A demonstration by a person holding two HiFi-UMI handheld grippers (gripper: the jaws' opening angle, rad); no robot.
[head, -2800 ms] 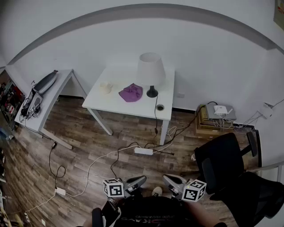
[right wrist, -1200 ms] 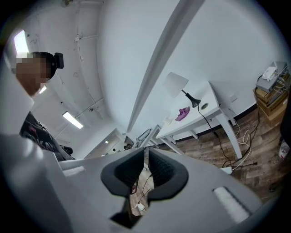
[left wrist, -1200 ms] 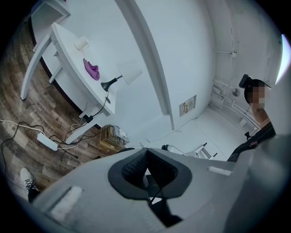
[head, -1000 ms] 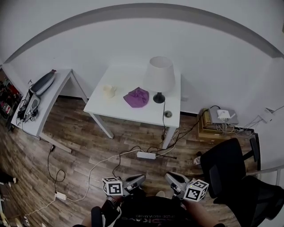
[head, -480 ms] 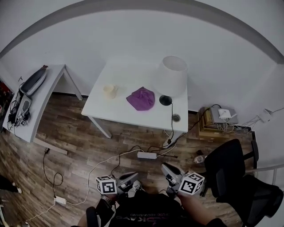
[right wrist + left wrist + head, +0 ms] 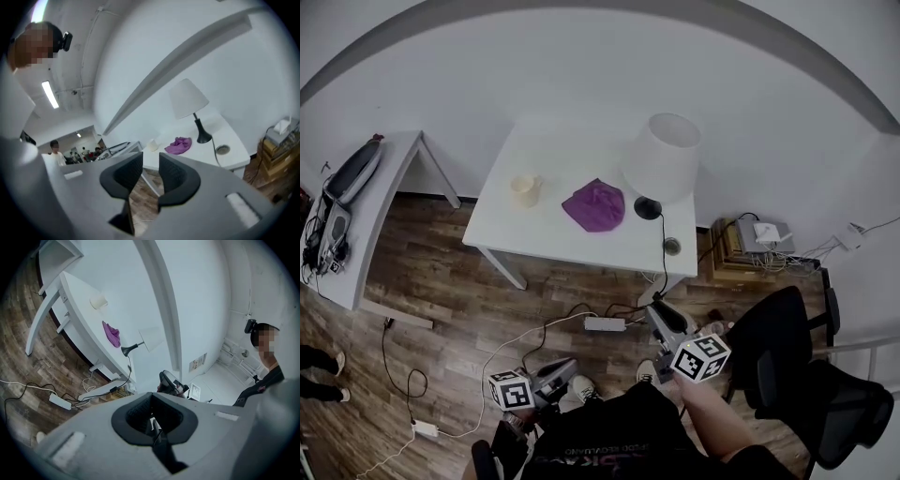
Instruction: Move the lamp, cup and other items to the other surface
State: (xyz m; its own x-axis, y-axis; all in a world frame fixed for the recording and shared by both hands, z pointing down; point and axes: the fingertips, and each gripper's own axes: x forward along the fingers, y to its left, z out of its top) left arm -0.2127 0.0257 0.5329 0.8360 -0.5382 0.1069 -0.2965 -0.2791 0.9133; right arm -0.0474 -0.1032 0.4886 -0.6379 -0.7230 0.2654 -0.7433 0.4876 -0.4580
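The lamp (image 6: 661,155), cup (image 6: 524,188) and purple cloth (image 6: 594,204) sit on the white table (image 6: 544,234). Short of the table, the left gripper (image 6: 568,366) is clenched and empty. The right gripper (image 6: 657,312) has just been opening its jaws, with nothing between them.

White is shown by the rectangular worktop (image 6: 544,236) and by the conical shade of the table lamp (image 6: 664,156), whose stem and base are black. The crumpled cloth (image 6: 594,206) is coloured purple, the small cup (image 6: 524,189) cream, and the plank floor (image 6: 441,300) is patterned in brown wood grain.
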